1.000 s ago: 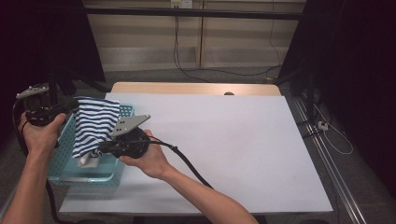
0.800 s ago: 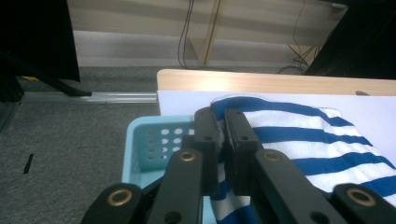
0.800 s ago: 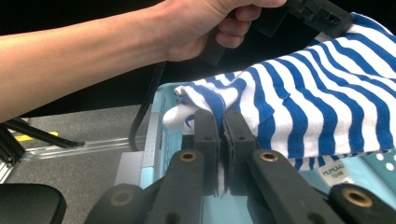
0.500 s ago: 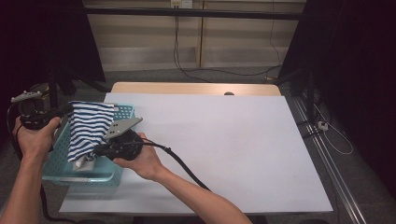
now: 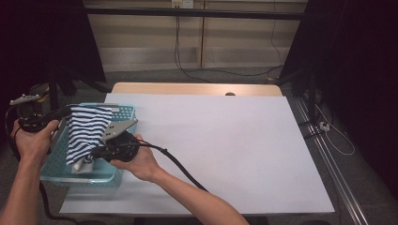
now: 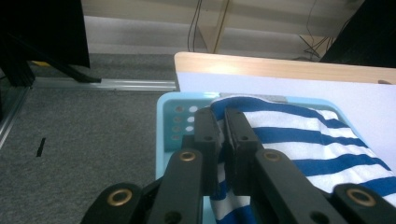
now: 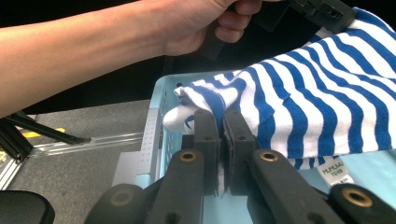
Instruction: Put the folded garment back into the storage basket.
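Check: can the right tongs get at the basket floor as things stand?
Probably not yet. The right tongs are shut on the striped cloth, which hangs over the blue basket, with the left tongs gripping its other end.

Wooden table [image 5: 187, 88], white sheet [image 5: 225, 154] over it, light-blue basket [image 5: 123, 112] at its left edge
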Available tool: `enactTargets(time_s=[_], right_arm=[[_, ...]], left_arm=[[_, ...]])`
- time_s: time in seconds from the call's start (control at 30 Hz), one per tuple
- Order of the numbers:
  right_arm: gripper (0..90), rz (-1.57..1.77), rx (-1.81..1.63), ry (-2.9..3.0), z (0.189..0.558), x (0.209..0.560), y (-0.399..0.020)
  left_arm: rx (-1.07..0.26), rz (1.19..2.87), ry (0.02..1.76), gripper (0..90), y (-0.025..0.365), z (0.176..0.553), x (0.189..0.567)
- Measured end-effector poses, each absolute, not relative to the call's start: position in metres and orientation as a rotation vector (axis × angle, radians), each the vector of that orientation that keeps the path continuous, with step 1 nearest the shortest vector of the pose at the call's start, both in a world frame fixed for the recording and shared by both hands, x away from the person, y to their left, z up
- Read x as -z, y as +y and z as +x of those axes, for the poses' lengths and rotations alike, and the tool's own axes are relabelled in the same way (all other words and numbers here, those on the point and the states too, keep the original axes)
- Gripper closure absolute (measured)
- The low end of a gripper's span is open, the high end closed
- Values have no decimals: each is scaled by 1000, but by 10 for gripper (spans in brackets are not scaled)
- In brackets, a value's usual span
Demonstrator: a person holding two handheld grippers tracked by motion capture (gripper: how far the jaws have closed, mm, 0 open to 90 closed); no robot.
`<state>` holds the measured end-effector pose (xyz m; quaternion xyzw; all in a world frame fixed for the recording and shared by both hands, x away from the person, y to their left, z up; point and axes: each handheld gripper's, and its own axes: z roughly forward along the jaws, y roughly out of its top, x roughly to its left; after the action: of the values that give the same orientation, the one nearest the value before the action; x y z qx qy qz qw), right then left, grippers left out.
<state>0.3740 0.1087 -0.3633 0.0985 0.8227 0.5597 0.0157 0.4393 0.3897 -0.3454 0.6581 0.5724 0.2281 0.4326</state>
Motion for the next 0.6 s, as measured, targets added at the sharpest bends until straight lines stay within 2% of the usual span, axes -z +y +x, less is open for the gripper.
enactTargets(time_s=[0.6], right_arm=[[865,310,-1709,2615,375,380,125]], left_arm=[[-538,1702,1460,852,387,449,361]])
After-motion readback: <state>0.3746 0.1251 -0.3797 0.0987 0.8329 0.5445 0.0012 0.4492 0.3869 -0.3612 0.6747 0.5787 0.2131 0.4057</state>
